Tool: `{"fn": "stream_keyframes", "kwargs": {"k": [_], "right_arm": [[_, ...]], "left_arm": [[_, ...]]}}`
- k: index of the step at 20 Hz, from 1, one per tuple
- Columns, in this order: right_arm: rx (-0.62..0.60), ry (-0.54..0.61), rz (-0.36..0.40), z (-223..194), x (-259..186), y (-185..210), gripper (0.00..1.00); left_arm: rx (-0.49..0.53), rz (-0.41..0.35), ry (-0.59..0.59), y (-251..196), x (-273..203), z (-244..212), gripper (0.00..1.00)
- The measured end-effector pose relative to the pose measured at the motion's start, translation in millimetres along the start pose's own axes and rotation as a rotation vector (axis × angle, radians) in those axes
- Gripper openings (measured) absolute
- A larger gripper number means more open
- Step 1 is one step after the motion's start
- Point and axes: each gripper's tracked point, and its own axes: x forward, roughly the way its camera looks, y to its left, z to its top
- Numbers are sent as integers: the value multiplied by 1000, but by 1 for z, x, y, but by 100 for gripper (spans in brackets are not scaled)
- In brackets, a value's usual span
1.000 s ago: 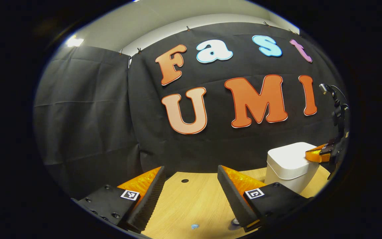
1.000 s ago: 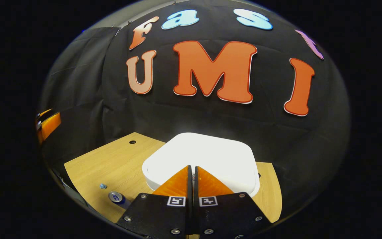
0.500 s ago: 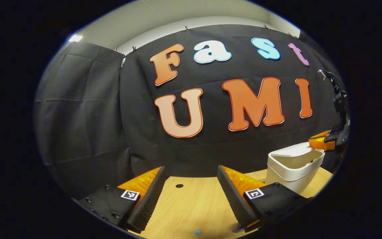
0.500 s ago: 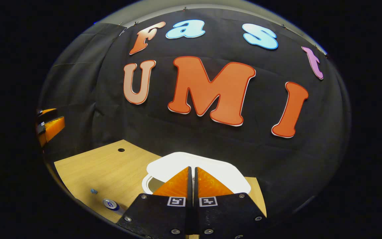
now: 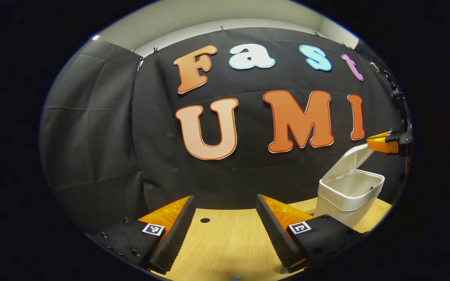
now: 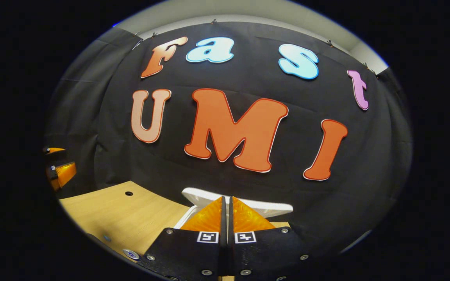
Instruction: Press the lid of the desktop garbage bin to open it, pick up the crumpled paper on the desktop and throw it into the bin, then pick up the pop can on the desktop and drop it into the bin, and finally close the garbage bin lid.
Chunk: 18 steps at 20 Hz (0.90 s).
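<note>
In the left gripper view my left tongs (image 5: 225, 226) stood wide apart at 6 o'clock, holding nothing, low over the table (image 5: 229, 246). That view gave me the bin (image 5: 346, 199) whole, at 4 o'clock near the table's far right end: its lid (image 5: 348, 162) was tilted up on the wall side and the white inside lay open. The right tongs (image 5: 369, 142) showed there at 3 o'clock, their tip right at the raised lid's top edge; I could not tell whether they touched it.

The right gripper view told it differently. My right tongs (image 6: 227, 201) sat at 6 o'clock with the fingers (image 6: 209, 216) pressed together and nothing between them. They hid most of the bin (image 6: 184, 222); only the lid (image 6: 268, 208) stuck out behind them as a white slab, with a sliver of rim to their left. This view also gave me what the other barely did: the can (image 6: 131, 254) at 7 o'clock, its top showing at the table's (image 6: 131, 214) near edge, and a small blue scrap (image 6: 106, 238) just beyond it, too small to make out. The left tongs (image 6: 59, 168) hung at 9 o'clock, well apart from the bin.

A round hole (image 5: 205, 220) marked the table near the wall, between my left fingers.
</note>
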Motion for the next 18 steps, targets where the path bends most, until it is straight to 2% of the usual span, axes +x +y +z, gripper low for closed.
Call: {"fn": "stream_keyframes", "kwargs": {"k": [7, 11, 13, 15, 18], "right_arm": [[-20, 72, 30, -26, -4, 44, 1], [20, 123, 99, -42, -13, 79, 2], [31, 150, 129, -52, -17, 94, 7], [22, 192, 153, -64, -19, 108, 16], [23, 240, 198, -79, -26, 127, 20]], "left_arm": [[-11, -41, 77, 11, 15, -40, 99], [-37, -77, 161, 13, 23, -70, 100], [-51, -96, 214, 11, 26, -87, 100], [-62, -112, 284, 8, 28, -107, 100], [-72, -151, 393, -1, 27, -139, 100]]}}
